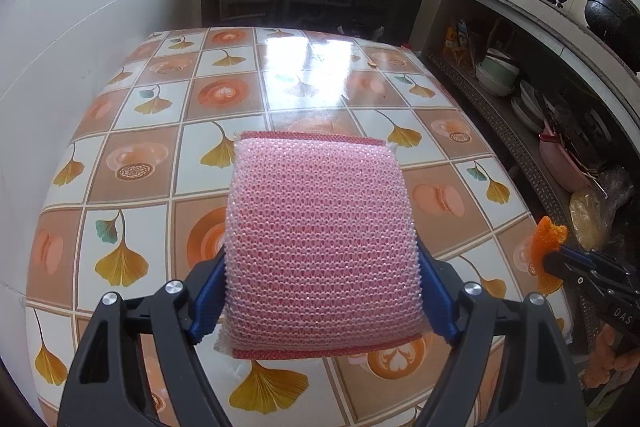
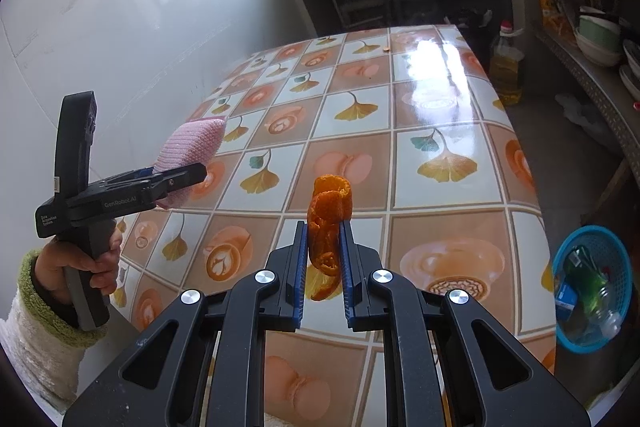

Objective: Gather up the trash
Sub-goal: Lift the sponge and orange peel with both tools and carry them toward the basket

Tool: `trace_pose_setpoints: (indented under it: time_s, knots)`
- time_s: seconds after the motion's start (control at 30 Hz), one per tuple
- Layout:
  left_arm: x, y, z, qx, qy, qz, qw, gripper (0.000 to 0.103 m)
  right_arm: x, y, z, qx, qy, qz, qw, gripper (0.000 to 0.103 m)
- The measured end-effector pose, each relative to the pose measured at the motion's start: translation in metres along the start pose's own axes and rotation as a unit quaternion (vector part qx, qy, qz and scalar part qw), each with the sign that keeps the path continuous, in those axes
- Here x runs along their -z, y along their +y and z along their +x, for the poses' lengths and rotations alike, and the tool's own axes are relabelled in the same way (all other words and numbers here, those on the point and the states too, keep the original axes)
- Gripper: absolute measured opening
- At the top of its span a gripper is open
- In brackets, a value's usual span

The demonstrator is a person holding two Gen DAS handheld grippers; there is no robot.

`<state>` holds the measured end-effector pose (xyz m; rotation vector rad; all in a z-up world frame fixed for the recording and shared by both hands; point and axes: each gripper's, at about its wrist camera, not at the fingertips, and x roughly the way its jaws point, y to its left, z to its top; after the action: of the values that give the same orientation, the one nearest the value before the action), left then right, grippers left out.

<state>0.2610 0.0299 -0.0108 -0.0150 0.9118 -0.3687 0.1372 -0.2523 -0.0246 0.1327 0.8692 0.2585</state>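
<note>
Left gripper [image 1: 322, 291] low in the centre of the left wrist view, jaws clamped on a pink scouring sponge [image 1: 320, 247] that fills the middle of the frame, held above the patterned tablecloth [image 1: 160, 99]. Same gripper at the left edge of the right wrist view, gripped by a hand [image 2: 90, 259] in a green-cuffed white sleeve, sponge jutting toward the centre. Right gripper [image 2: 325, 227] at bottom centre of its own view, blue pads [image 2: 301, 267] pinched together on a curled piece of orange peel [image 2: 329, 223], peel standing up past the fingertips and hanging below them, over the table. Also at the right edge of the left wrist view, peel held at its tip. Blue mesh basket [image 2: 600, 239] at lower right of the right wrist view, on the floor just beside the table's edge, holding a green wrapper, a blue carton and a clear bottle. Yellow oil bottle [image 2: 507, 67] on the floor at upper right. Shelves with stacked bowls [image 1: 498, 75] along the right side of the left wrist view.
</note>
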Motion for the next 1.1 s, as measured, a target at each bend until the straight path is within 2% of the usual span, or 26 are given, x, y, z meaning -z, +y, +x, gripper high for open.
trace_pose_setpoints:
  time_s: [0.3,0.63,0.87,0.97,1.1]
  knots:
    - [-0.007,-0.007,-0.024,0.032,-0.022,-0.011,0.9992,0.079,0.000,-0.003,-0.012,0.002,-0.014,0.006,1.000,0.014]
    - [-0.018,-0.046,-0.042,0.084,-0.034,0.002,0.9959,0.079,0.002,-0.025,-0.050,0.024,-0.053,0.026,0.998,0.014]
    - [-0.030,-0.107,-0.039,0.137,-0.026,0.047,0.9891,0.079,0.018,-0.072,-0.086,0.074,-0.075,0.067,0.992,0.014]
    - [-0.036,-0.145,-0.030,0.169,-0.014,0.073,0.9828,0.079,0.030,-0.100,-0.104,0.108,-0.083,0.094,0.986,0.014]
    - [-0.043,-0.206,-0.007,0.207,0.012,0.117,0.9712,0.079,0.054,-0.147,-0.133,0.164,-0.093,0.144,0.971,0.014]
